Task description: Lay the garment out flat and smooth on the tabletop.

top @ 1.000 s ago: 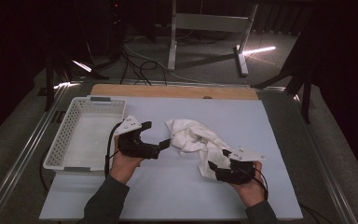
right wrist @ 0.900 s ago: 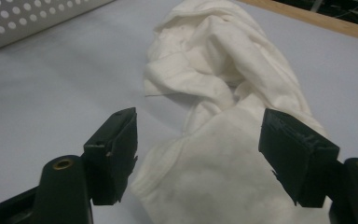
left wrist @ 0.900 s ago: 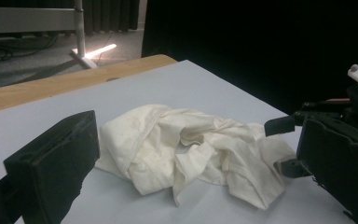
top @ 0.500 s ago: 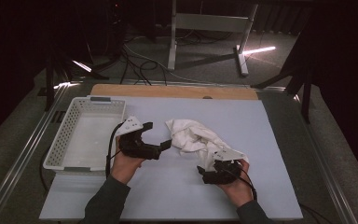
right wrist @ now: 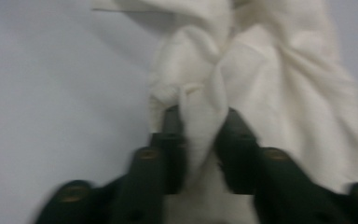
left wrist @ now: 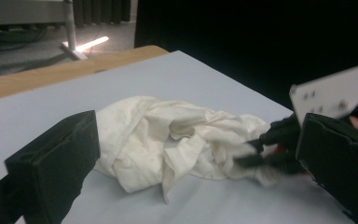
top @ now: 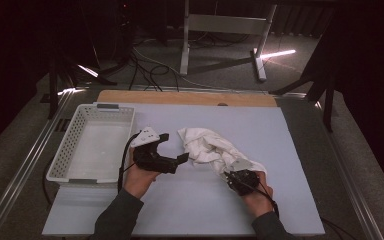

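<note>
Right gripper (top: 228, 176) jaws just closing, pinching fold of white cloth (top: 207, 147); left gripper (top: 173, 148) agape, empty, beside cloth.

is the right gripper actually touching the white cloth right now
Touching. In the right gripper view, the right gripper, whose jaws have just been closing, pinches a fold of the white cloth between them, fabric bunched against both.

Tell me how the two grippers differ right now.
The right gripper has just closed its jaws and pinches a fold of the white cloth; the left gripper stands open, its jaws beside the cloth without gripping it. The left sits by the basket, the right at the cloth's near end. Both are black and hand-held.
</note>
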Demonstrator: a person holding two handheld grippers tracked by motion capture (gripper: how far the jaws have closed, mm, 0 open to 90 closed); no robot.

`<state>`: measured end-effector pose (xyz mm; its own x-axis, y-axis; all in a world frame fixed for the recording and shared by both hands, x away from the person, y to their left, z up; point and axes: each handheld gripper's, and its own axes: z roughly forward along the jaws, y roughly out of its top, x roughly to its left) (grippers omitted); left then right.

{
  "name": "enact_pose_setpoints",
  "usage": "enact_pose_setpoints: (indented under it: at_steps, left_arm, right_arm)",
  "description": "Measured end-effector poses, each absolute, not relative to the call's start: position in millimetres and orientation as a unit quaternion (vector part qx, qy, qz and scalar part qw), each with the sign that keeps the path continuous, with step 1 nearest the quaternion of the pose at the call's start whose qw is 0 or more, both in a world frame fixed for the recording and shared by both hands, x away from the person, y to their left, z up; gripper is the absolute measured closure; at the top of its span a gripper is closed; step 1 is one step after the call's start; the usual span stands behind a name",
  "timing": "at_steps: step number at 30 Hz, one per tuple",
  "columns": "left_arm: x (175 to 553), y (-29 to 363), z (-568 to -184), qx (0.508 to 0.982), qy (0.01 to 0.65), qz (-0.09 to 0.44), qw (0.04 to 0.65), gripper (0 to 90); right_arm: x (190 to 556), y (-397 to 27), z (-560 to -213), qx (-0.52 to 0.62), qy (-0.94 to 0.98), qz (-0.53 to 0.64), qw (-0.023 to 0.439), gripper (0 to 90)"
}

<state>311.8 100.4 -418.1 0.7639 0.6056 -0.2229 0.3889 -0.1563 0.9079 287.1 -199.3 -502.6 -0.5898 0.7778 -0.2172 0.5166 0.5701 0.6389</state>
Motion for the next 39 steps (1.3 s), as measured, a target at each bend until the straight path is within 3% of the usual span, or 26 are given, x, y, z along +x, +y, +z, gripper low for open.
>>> enact_pose_setpoints:
  at_steps: [4,18,39]
  left_arm:
    - [313.0,91.9,-422.8,0.76,0.326,0.087,0.555,2.2]
    - [330.7,54.1,-442.5,0.786,0.318,0.068,0.525,6.5]
    - [364.0,42.3,-481.1,0.795,0.377,0.089,0.466,12.6]
  right_arm:
    - [288.1,-215.2,-489.8,0.397,0.834,0.276,0.264,84.0]
    - [298.1,-262.6,-456.8,0.445,0.782,0.315,0.303,84.1]
    - [294.2,-268.8,-443.9,0.438,0.77,0.341,0.313,84.1]
